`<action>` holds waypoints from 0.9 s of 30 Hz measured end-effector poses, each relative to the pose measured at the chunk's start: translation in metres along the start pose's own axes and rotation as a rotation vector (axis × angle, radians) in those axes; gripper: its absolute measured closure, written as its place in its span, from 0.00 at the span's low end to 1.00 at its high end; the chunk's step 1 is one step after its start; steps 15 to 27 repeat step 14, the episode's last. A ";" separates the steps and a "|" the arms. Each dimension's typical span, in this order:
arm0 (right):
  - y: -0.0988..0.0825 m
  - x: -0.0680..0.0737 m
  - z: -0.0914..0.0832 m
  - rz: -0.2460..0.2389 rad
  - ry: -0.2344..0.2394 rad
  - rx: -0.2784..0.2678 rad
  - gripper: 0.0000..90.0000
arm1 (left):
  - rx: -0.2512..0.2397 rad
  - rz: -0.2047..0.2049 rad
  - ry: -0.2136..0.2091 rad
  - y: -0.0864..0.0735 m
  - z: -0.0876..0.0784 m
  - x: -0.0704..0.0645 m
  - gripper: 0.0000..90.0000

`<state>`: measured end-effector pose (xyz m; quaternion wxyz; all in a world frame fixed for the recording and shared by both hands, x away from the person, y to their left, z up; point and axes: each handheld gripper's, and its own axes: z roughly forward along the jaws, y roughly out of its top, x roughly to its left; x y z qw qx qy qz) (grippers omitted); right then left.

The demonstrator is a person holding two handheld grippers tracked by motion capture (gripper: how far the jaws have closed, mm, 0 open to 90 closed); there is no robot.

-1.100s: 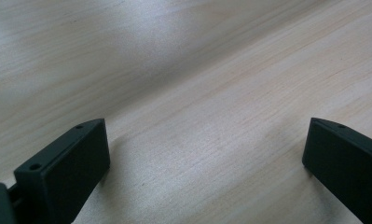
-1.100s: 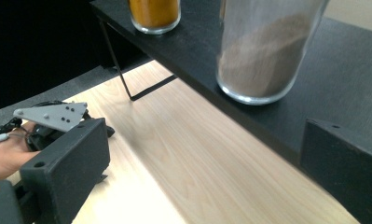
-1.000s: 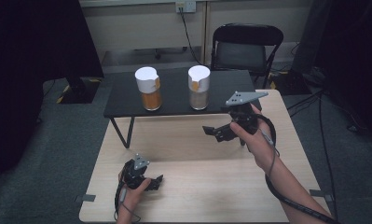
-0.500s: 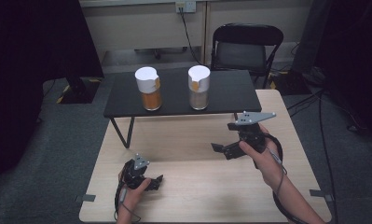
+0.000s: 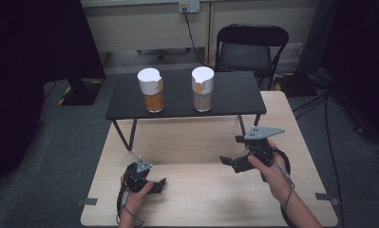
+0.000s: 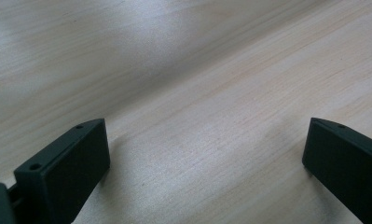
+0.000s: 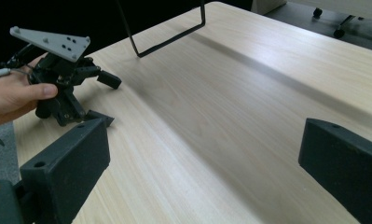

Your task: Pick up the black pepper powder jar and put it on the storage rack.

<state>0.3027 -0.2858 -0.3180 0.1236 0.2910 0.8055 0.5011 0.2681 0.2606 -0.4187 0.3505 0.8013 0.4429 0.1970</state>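
Two jars, orange one [image 5: 151,92] and pale one [image 5: 202,90], stand on black shelf [image 5: 234,95], far ahead of our claws. Right claw [image 5: 231,161] wide open, empty. Left claw [image 5: 159,185] wide open, low on wooden table [image 5: 201,199]. We should reach slow, straight at jar.

Soft overhead light leaves the pale surface [image 5: 201,199] evenly bright, room edges at nine and three o'clock dark, close-ups slightly blurred.

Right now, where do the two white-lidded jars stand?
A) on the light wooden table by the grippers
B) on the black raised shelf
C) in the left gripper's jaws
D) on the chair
B: both white-lidded jars stand upright on the black raised shelf, apart from either gripper.
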 end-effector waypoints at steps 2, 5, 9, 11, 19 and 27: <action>-0.003 0.000 0.000 0.000 0.002 -0.001 0.01 | 0.000 0.000 0.000 0.000 0.000 0.000 0.00; -0.014 0.000 0.003 -0.011 0.002 0.016 0.01 | 0.000 0.000 0.000 0.000 0.000 0.000 0.00; -0.029 -0.001 0.008 -0.007 0.004 0.039 0.01 | 0.000 0.000 0.000 0.000 0.000 0.000 0.00; -0.038 -0.001 0.011 0.000 0.004 0.056 0.01 | 0.000 0.000 0.000 0.000 0.000 0.000 0.00; -0.046 -0.001 0.014 0.007 0.005 0.071 0.01 | 0.000 0.000 0.000 0.000 0.000 0.000 0.00; -0.046 -0.001 0.014 0.007 0.005 0.071 0.01 | 0.000 0.000 0.000 0.000 0.000 0.000 0.00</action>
